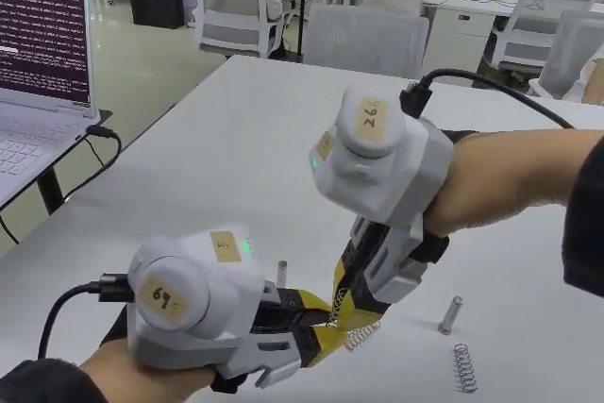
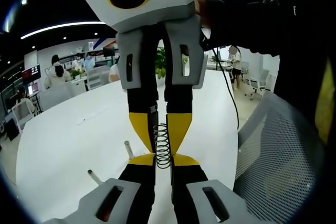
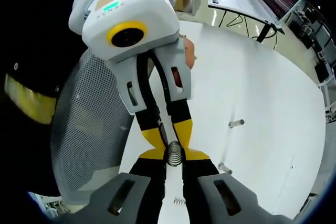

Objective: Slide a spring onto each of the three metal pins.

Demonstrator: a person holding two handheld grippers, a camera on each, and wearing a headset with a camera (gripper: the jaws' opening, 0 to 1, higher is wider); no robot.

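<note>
A: Bright?
B: Yes, even overhead office light. The ceiling strips point(image 2: 58, 26) glare in the left gripper view.
A: Shadows?
B: Soft and faint on the white table point(image 1: 236, 158). Both gripper views bow at the edges; the head view is sharp — its background is softer.

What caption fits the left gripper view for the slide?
Left gripper and right gripper meet tip to tip, jaws pinching one spring above a white table with two metal pins.

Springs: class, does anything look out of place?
A loose spring and a second spring lie flat on the table, on no pin; a third spring is clamped by both pairs of jaws at once.
</note>
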